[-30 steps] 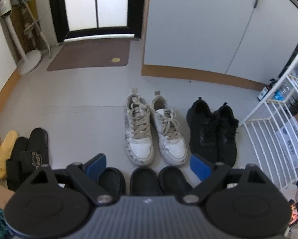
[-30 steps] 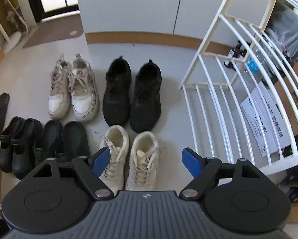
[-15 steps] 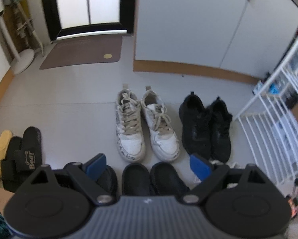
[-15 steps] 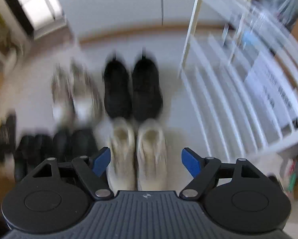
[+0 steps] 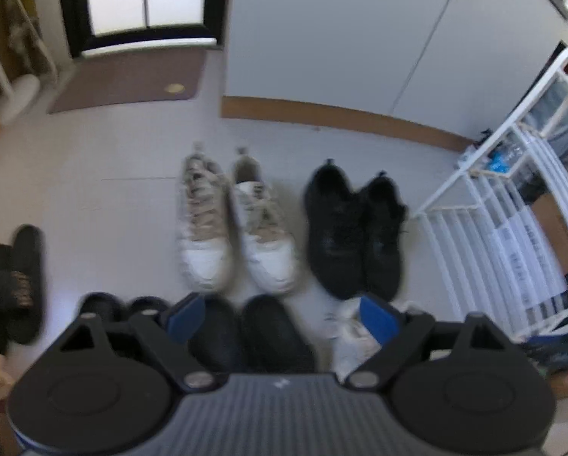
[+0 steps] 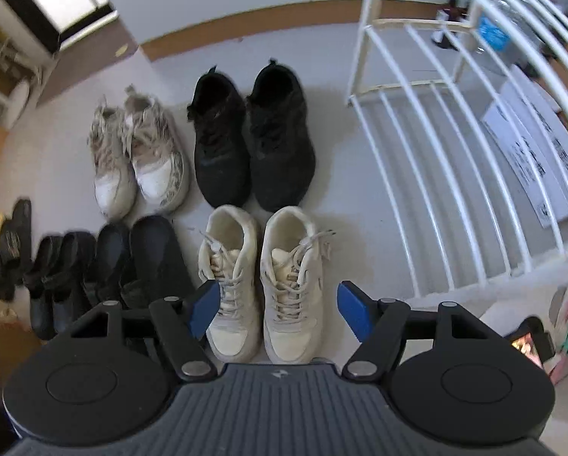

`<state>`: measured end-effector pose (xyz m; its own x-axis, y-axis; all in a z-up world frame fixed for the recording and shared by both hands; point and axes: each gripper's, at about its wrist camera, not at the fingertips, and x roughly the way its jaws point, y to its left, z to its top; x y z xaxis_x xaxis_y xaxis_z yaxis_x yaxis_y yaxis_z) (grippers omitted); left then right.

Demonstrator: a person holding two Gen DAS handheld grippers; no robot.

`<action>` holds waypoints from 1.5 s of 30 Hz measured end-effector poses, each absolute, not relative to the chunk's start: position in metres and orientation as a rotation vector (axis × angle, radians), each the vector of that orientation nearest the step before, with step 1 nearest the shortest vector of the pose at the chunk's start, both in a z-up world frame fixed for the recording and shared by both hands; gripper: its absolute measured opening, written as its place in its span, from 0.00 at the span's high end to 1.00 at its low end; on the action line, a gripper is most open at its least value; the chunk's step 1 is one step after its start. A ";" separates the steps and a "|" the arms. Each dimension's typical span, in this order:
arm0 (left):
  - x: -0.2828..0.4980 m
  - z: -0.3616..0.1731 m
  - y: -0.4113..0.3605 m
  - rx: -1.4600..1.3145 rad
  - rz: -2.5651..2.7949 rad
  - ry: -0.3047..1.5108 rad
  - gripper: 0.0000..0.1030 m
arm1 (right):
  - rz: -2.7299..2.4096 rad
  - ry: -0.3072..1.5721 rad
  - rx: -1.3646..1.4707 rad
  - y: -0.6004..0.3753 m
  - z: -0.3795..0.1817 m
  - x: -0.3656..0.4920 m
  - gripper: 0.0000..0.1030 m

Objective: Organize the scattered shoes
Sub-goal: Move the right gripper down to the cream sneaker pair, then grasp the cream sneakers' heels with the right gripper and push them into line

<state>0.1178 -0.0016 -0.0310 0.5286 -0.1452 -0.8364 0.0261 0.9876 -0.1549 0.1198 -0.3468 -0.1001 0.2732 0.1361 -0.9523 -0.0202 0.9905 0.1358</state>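
Cream sneakers: pair point(image 6: 263, 281) lies side by side on the floor point(image 6: 360, 197), toes toward the camera, directly under the right hand-held gripper point(image 6: 276, 307); both shoes sit between its blue pads point(image 6: 354, 313), untouched.
Right jaws: spread; compared with a second ago they have just been closing a little, and the pair now fills the gap between the pads where before it lay lower left of centre. Nothing pinched.
Left hand-held gripper point(image 5: 282, 321): spread, empty, hanging over the black slip-ons point(image 5: 246, 336); view is blurred. Against the earlier frame the cream pair's toes now show at its right pad, so the view has shifted rightward.
Reading: right side appears to be lining up on the cream pair, judged the next item to be handled; no grasp yet.
Other shoes: white-and-beige sneakers point(image 6: 139, 155) and black sneakers point(image 6: 251, 136) already paired in the far row; black slip-ons and slides point(image 6: 14, 243) to the left, less tidy.
Container, white wire rack point(image 6: 436, 144): stands just right of the shoes; its visible lower shelf holds no shoes.
Rack surroundings: bottles point(image 6: 449, 26) behind; printed sheets point(image 6: 534, 152) show through the rack's bars.
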 end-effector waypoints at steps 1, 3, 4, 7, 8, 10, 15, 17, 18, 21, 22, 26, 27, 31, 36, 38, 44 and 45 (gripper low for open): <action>0.120 -0.031 -0.004 -0.119 -0.095 1.009 0.10 | 0.107 1.298 0.101 -0.344 -0.103 0.124 0.29; 0.129 -0.034 -0.009 -0.123 -0.101 1.008 0.10 | 0.115 1.312 0.094 -0.335 -0.111 0.137 0.29; 0.135 -0.036 -0.010 -0.138 -0.111 1.014 0.10 | 0.117 1.314 0.090 -0.332 -0.115 0.142 0.29; 0.144 -0.042 -0.011 -0.149 -0.102 1.027 0.10 | 0.118 1.323 0.109 -0.326 -0.131 0.154 0.30; 0.148 -0.045 -0.010 -0.158 -0.094 1.036 0.10 | 0.127 1.332 0.117 -0.323 -0.141 0.156 0.32; 0.150 -0.048 -0.008 -0.182 -0.090 1.047 0.10 | 0.139 1.342 0.124 -0.319 -0.154 0.159 0.36; 0.155 -0.052 -0.004 -0.168 -0.092 1.047 0.10 | 0.103 1.322 0.207 -0.316 -0.191 0.164 0.37; 0.158 -0.055 -0.003 -0.168 -0.083 1.051 0.10 | 0.095 1.338 0.223 -0.313 -0.205 0.169 0.37; 0.160 -0.057 -0.003 -0.168 -0.078 1.053 0.10 | 0.101 1.354 0.231 -0.311 -0.216 0.172 0.37; 0.165 -0.061 -0.002 -0.173 -0.069 1.059 0.10 | 0.095 1.379 0.238 -0.305 -0.241 0.178 0.37; 0.166 -0.062 -0.002 -0.174 -0.068 1.061 0.10 | 0.095 1.383 0.235 -0.304 -0.244 0.178 0.37; 0.171 -0.065 -0.002 -0.181 -0.076 1.065 0.10 | 0.104 1.398 0.186 -0.291 -0.270 0.179 0.37; 0.172 -0.065 -0.003 -0.183 -0.078 1.064 0.10 | 0.104 1.398 0.186 -0.291 -0.271 0.178 0.37; 0.175 -0.067 -0.001 -0.211 -0.078 1.063 0.10 | 0.085 1.419 0.223 -0.295 -0.285 0.180 0.37; 0.180 -0.068 -0.003 -0.211 -0.094 1.067 0.10 | 0.072 1.418 0.209 -0.293 -0.293 0.182 0.39; 0.181 -0.067 -0.003 -0.213 -0.096 1.064 0.10 | 0.069 1.408 0.197 -0.291 -0.294 0.183 0.39; 0.184 -0.078 -0.002 -0.173 -0.092 1.100 0.10 | 0.055 1.411 0.131 -0.280 -0.300 0.182 0.40; 0.184 -0.080 -0.002 -0.160 -0.093 1.109 0.10 | 0.053 1.411 0.118 -0.279 -0.301 0.181 0.41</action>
